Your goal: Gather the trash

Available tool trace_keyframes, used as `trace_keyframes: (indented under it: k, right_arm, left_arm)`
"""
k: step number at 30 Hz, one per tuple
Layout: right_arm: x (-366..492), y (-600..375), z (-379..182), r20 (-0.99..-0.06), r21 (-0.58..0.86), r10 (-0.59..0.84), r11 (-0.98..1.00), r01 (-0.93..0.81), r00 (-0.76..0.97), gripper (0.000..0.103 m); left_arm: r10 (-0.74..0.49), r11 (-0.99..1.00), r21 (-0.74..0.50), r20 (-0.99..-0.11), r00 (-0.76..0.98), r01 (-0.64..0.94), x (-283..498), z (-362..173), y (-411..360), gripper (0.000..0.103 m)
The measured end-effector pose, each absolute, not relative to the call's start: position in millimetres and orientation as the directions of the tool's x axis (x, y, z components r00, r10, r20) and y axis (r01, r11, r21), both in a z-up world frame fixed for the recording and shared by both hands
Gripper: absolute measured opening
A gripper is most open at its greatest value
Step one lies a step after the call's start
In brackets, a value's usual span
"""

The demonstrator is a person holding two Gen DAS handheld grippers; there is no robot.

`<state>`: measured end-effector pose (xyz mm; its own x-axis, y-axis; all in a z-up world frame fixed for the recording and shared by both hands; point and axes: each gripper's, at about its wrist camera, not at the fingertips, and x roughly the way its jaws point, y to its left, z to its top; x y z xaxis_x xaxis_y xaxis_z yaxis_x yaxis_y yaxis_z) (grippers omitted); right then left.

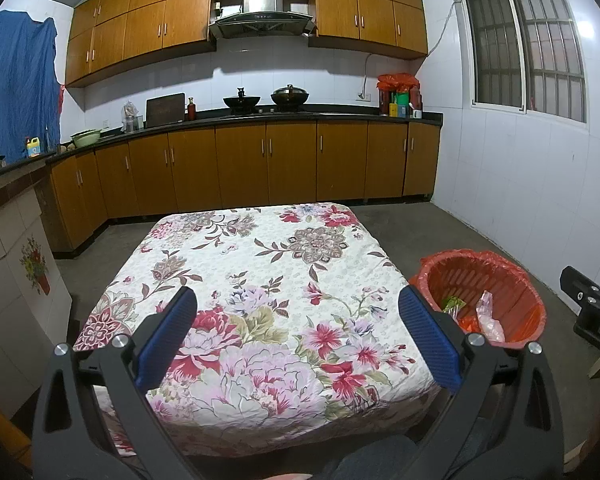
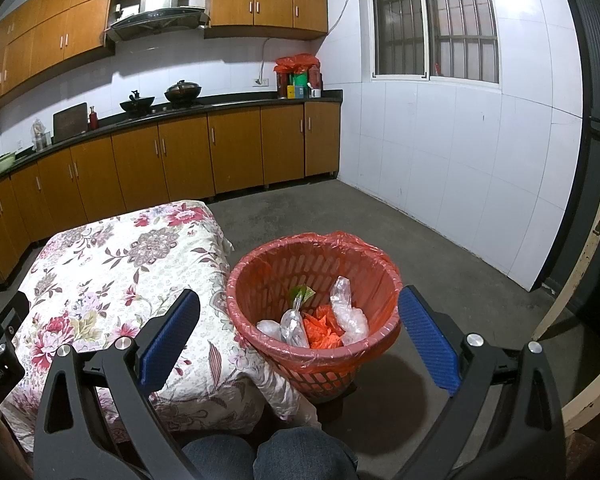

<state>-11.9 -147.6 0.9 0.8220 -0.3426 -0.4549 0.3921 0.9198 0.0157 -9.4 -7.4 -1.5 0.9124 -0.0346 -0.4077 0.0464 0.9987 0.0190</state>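
Left wrist view. We hold the left tool (image 1: 296,312) above the near half of the table (image 1: 260,264), its 2 blue pads (image 1: 428,340) spread wide with nothing between them. The flowered cloth that covers the table shows no loose item anywhere on its visible surface. The bin (image 1: 432,280) stands just beside the right edge of the table, below the level of the tabletop, so that anything lifted off the cloth needs only a short sideways carry and a drop. A red liner is folded over its rim, which keeps the slotted walls from leaking small scraps. Part of the right tool's body shows at the right border of this view.

Right wrist view. We hold the right tool (image 2: 300,316) over the bin (image 2: 252,276), its 2 pads (image 2: 424,332) also spread apart and carrying nothing. The bin is seen from above, touching or nearly touching the hanging cloth. The trash (image 2: 320,328) lies at the bottom of the bin: several clear plastic wrappers, 1 crumpled orange piece and 1 green scrap. The person's knees are seen at the lower edge, close to table and bin, which puts both within reach from the seat.

We judge collection to be complete or close to it, since all visible trash is in the bin.
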Motion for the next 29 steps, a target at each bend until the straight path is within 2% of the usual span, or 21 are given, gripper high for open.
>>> trace_keyframes:
  k: [29]
  right_arm:
    - [-12.4, -146.6, 0.8, -0.458, 0.018, -0.341, 0.92, 0.392, 0.821, 0.099]
  left_arm:
    - [-0.044, 0.998, 0.011, -0.435, 0.899, 0.054, -13.1, -5.3, -0.4, 0.099]
